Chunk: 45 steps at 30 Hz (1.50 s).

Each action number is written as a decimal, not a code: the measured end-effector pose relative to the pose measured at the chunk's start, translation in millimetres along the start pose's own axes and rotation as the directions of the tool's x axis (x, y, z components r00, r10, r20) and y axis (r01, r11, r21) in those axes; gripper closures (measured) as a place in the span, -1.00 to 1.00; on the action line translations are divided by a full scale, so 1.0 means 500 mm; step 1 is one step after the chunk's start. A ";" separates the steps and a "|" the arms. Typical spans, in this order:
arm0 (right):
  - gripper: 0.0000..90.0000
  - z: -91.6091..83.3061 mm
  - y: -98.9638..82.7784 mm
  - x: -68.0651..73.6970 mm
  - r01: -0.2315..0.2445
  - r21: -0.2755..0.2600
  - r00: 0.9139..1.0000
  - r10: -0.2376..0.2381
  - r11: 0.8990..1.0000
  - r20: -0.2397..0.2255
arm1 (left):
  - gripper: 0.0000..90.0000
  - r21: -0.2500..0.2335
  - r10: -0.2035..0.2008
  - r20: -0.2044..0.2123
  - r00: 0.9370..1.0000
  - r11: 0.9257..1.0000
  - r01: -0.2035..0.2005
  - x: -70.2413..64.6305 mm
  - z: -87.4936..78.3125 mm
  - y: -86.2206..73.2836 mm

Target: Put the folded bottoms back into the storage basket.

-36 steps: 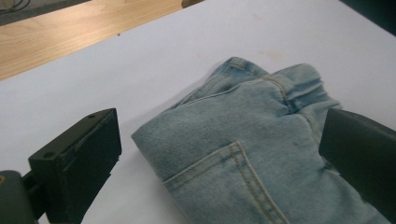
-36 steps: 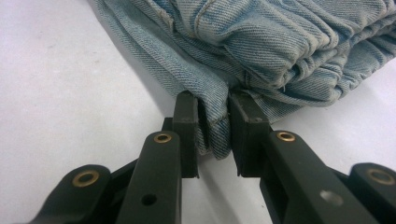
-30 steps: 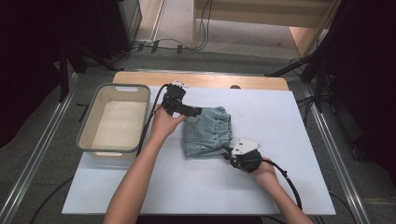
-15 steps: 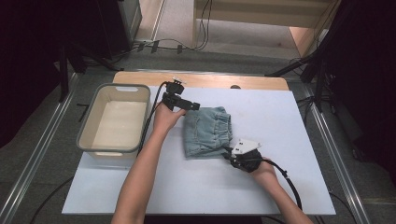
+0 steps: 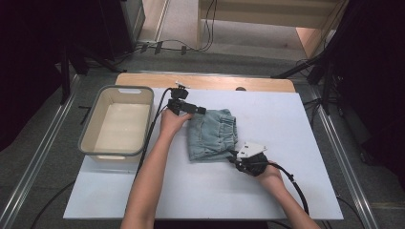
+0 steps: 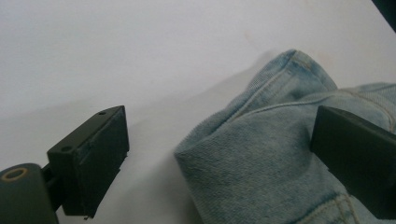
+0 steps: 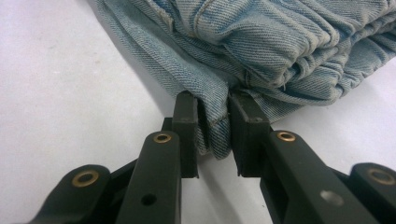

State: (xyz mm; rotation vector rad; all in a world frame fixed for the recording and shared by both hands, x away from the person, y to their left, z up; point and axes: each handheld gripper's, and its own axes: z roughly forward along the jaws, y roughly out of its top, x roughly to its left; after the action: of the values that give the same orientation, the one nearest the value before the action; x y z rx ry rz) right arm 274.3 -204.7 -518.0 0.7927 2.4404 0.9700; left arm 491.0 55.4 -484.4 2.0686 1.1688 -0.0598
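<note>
A folded pair of light blue denim shorts (image 5: 212, 133) lies in the middle of the white table. My left gripper (image 5: 198, 110) is low at the far left corner of the fold. In the left gripper view its jaws (image 6: 219, 126) stand wide apart with that denim corner (image 6: 261, 154) between them, and the pads do not press on it; they have just been closing a little. My right gripper (image 5: 232, 157) is at the near right corner. In the right gripper view it (image 7: 212, 116) is shut on a folded hem of the denim (image 7: 261, 42).
A beige plastic tub (image 5: 95, 143) stands at the table's left edge beside my left forearm. A cable trails from each gripper. Bare white table surface (image 5: 286, 191) spreads to the right and front. A wooden strip (image 5: 210, 82) runs along the far edge.
My left gripper has come down and back a little toward the far left corner of the denim. The right gripper has kept still with its hold on the hem.
</note>
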 end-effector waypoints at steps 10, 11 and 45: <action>0.60 0.000 0.000 -0.002 0.001 -0.002 1.000 -0.001 1.000 -0.005 | -0.67 0.027 -0.075 0.032 0.997 0.997 0.074 0.023 0.009 -0.005; 0.60 0.000 0.000 -0.002 0.003 -0.001 1.000 -0.003 1.000 -0.004 | -0.64 0.031 -0.075 0.039 0.996 0.997 0.074 0.023 0.010 -0.006; 0.60 0.000 0.000 0.001 -0.015 -0.002 1.000 0.015 1.000 0.006 | 0.66 0.022 0.028 0.066 0.997 0.999 -0.029 0.000 0.020 -0.013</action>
State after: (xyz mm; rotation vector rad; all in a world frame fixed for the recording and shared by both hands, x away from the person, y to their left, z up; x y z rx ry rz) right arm 273.9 -204.1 -518.1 0.8132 2.4314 0.9736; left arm 488.9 51.1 -495.4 2.0871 1.1038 -0.1269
